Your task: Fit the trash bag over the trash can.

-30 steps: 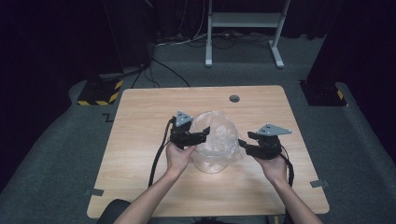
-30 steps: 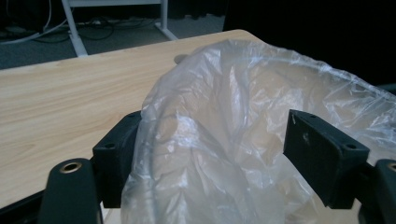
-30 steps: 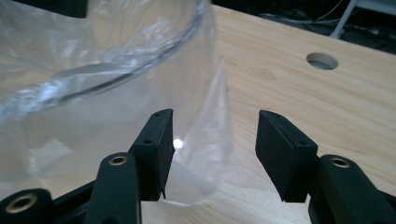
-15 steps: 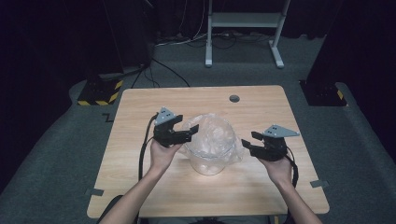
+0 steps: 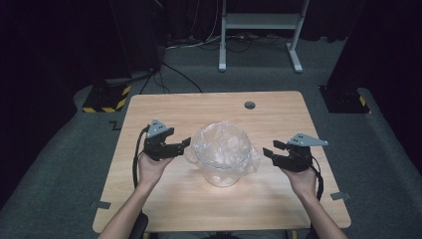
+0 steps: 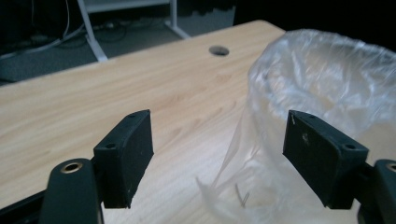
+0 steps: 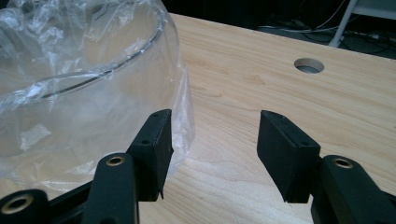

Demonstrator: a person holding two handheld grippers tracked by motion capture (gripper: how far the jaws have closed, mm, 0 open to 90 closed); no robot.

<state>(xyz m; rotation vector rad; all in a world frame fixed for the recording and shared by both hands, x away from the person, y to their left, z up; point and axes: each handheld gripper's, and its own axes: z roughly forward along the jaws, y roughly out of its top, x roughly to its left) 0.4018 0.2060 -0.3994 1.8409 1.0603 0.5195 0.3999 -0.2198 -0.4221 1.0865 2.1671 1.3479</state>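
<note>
Probably lab (black curtains [image 5: 59,45], cables [image 5: 189,42])

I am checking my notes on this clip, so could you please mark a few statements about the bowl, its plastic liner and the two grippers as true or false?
1. A clear plastic bag lines the clear bowl and hangs over its rim. True.
2. The left gripper is clamped on the bag. False: its jaws stand open, with nothing pressed between them.
3. The right gripper is open and sits beside the bowl, apart from it in the high view. True.
4. The bowl stands at the far edge of the table, next to the round hole. False: it stands near the middle, between the two grippers.
5. The bowl is tipped on its side. False: it stands upright.
</note>
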